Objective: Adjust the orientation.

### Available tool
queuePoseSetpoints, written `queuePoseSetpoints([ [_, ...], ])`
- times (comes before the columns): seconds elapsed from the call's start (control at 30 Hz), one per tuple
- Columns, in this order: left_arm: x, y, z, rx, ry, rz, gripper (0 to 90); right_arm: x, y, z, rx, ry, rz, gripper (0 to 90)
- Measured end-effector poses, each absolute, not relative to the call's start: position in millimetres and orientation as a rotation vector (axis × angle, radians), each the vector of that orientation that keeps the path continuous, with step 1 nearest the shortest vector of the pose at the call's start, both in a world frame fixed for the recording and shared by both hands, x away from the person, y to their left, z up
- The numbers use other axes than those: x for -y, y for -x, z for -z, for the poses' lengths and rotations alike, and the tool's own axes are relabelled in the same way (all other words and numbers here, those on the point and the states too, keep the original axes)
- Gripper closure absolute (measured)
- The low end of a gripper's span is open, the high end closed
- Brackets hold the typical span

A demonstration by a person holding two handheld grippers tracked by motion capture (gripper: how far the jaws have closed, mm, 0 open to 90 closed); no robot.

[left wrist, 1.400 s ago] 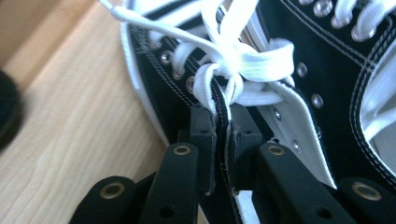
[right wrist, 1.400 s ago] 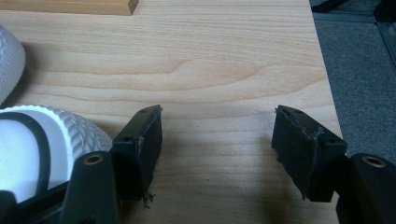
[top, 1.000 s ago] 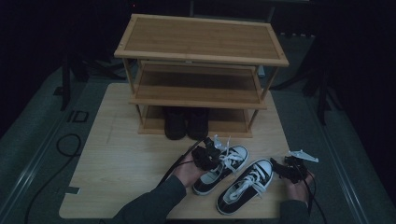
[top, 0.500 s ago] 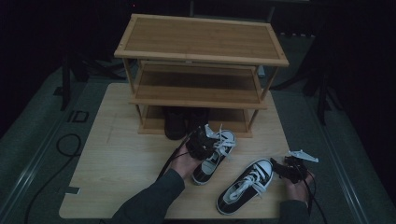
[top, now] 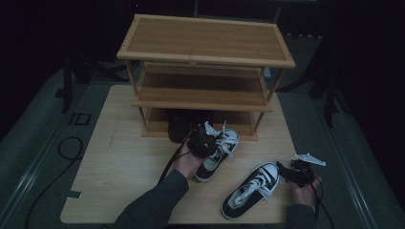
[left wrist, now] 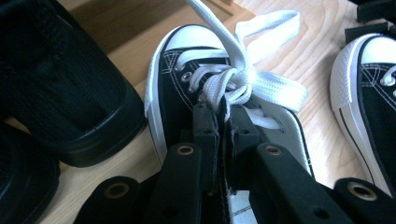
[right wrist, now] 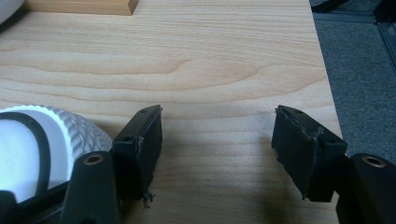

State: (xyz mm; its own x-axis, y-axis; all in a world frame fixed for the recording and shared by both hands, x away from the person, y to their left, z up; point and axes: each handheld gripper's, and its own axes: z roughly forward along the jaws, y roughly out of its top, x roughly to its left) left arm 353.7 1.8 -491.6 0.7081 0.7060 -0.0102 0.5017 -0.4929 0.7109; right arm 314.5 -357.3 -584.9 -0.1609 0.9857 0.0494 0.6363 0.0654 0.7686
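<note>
Sneaker (top: 217, 155), black canvas with white toe cap and white laces, sits on the worktop (top: 119, 162) just in front of the shoe rack's (top: 205, 57) bottom shelf, toe pointing toward the rack. Left gripper (top: 203, 142) is clenched on it: in the left gripper view the two black jaws are pinched almost together on the sneaker's (left wrist: 187, 84) tongue and upper edge near the laces (left wrist: 252, 84), with only a thin strip of material between the pads. Left hand (top: 186, 162) is under the gripper, sleeve running in from the bottom edge.

Second sneaker (top: 250, 191), same style, lies on the worktop nearer the person, apart from the first, toe pointing toward the right gripper (top: 290, 172). Right gripper is released: in the right gripper view its jaws stand wide apart over bare worktop (right wrist: 210, 70), nothing between them; the second sneaker's white toe cap (right wrist: 42, 140) is just beside the left-hand jaw, cannot tell if touching.

Shoe rack: three wooden tiers, standing on the far half of the worktop. Top and middle shelves carry nothing visible. Bottom shelf holds a pair of black shoes (top: 184, 121), also seen in the left gripper view just beside the held sneaker as dark black shoes (left wrist: 65, 88).
</note>
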Motion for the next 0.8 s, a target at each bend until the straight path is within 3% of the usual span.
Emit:
queuePoseSetpoints([
  [0.33,-5.9,-349.9,511.3,-0.890,-2.248,-0.307,83.6,357.0,-314.3,584.9,-1.849,-1.616,-0.917,33.0],
  [0.53,-12.1,-347.8,513.5,-0.845,-2.285,-0.241,66.2,357.1,-314.3,584.9,-1.850,-1.614,-0.917,33.0],
  [0.8,-31.2,-332.9,507.3,-0.808,-2.263,-0.220,62.5,356.8,-314.1,585.0,-1.849,-1.613,-0.911,33.0],
])
